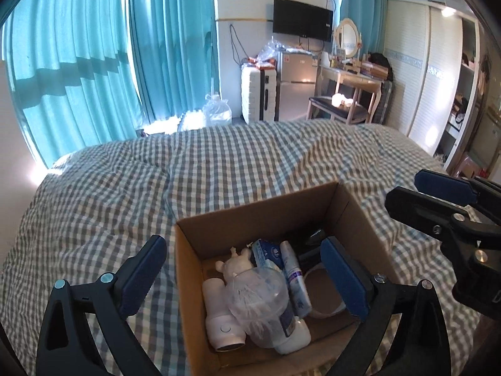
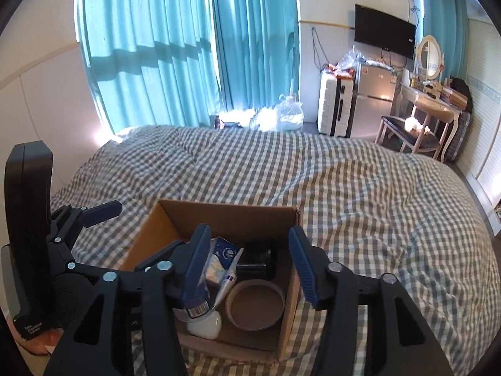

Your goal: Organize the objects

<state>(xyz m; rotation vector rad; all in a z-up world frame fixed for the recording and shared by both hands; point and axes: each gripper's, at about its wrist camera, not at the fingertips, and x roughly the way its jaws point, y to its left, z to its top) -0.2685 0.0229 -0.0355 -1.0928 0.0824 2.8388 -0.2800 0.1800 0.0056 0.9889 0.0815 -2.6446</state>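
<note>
Both grippers hang over the cardboard box (image 1: pixel 275 216) on the checked bedspread (image 1: pixel 219 163), and neither carries anything. Your left gripper (image 1: pixel 244 277) has its jaws spread wide, one pad outside the box's near wall and the other over its inside. Your right gripper (image 2: pixel 247 263) is spread about halfway, with only the box's contents showing between its pads.

Everything that looks like the task's load is already inside: a white bottle (image 1: pixel 219 316), a clear plastic container (image 1: pixel 256 297), a small cream figurine (image 1: pixel 238 261), a blue-and-white packet (image 2: pixel 222 258), a tube (image 1: pixel 296 277), a roll of tape (image 2: pixel 255 305) and a dark object at the back (image 2: pixel 255 258). No loose item shows on the bedspread in either view, so I judge the packing nearly or fully done, and the step in hand is to clear the box cleanly.

To do it well, keep both sets of jaws spread as you draw away, so no pad catches the thin plastic container or the packet's edge. Take the left gripper straight up first; its pads straddle the near wall, and a sideways pull could tip or drag the light box across the soft bedding. Mind the gap between the two tools too, since the right gripper shows near the left one's side in the left view. Then scan the bedspread's edges for anything missed.
</note>
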